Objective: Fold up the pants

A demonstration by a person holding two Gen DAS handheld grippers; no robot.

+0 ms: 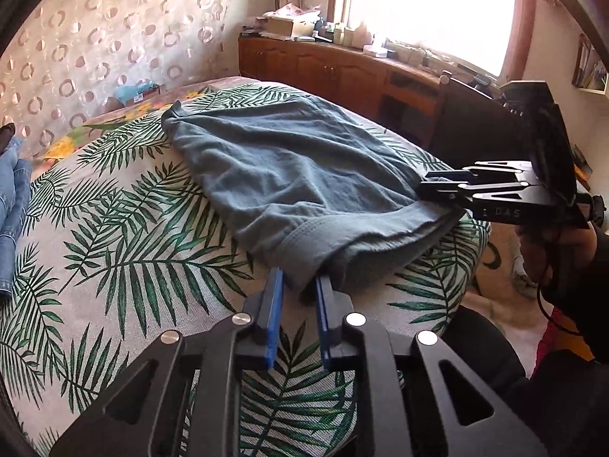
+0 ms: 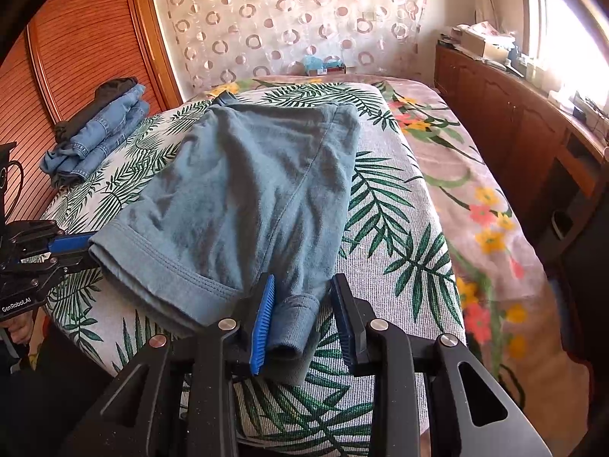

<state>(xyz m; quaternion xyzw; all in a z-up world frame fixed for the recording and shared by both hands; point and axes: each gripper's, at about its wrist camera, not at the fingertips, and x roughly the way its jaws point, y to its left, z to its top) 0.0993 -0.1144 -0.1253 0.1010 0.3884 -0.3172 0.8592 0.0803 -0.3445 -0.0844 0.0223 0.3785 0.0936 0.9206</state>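
Note:
Grey-blue pants (image 1: 289,175) lie folded on the palm-leaf bedspread (image 1: 125,251), with the waistband end nearest me; they also show in the right wrist view (image 2: 251,198). My left gripper (image 1: 298,285) is open, its blue pads on either side of the waistband corner. My right gripper (image 2: 302,304) is open around a ribbed cuff (image 2: 293,323) at the near edge of the pants. The right gripper shows in the left wrist view (image 1: 437,186) at the pants' right corner, and the left gripper shows in the right wrist view (image 2: 72,249) at their left corner.
Folded blue jeans (image 2: 95,133) and dark clothing are stacked at the bed's left side. A floral blanket (image 2: 475,190) covers the bed's right part. A wooden cabinet (image 1: 342,68) with clutter runs under the bright window. A louvered wooden wardrobe (image 2: 83,45) stands left.

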